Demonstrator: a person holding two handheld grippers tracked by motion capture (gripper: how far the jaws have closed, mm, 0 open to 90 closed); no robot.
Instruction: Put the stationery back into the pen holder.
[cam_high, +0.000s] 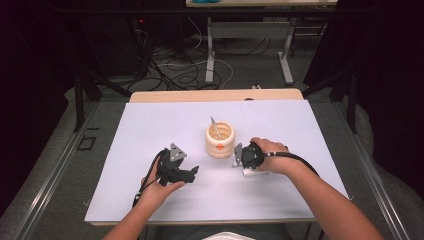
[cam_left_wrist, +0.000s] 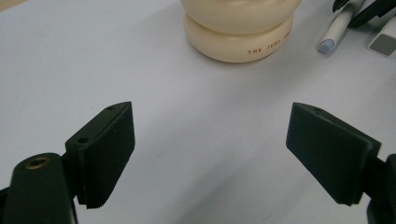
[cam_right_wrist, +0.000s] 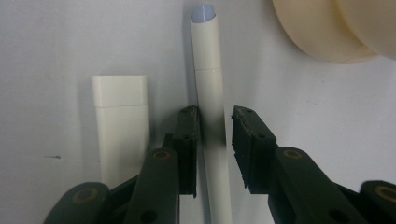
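A white pen (cam_right_wrist: 208, 79) with a pale blue end lies flat on the white table. My right gripper (cam_right_wrist: 216, 140) points down at it, and its two black pads are closed against the pen's sides at mid-length. In the high view the right gripper (cam_high: 246, 167) is just right of the cream ribbed holder (cam_high: 219, 140). A thin grey tool (cam_high: 215, 127) stands in that holder. My left gripper (cam_left_wrist: 210, 154) is open with bare table between its jaws, facing the holder (cam_left_wrist: 238, 28) from the near left. In the high view the left gripper (cam_high: 192, 172) is apart from the holder.
A flat white rectangular block (cam_right_wrist: 121, 116) lies beside the pen, close to my right gripper's left jaw. The white board (cam_high: 150, 130) covers the tabletop, with a wooden edge at the back. Cables and table legs are on the floor behind.
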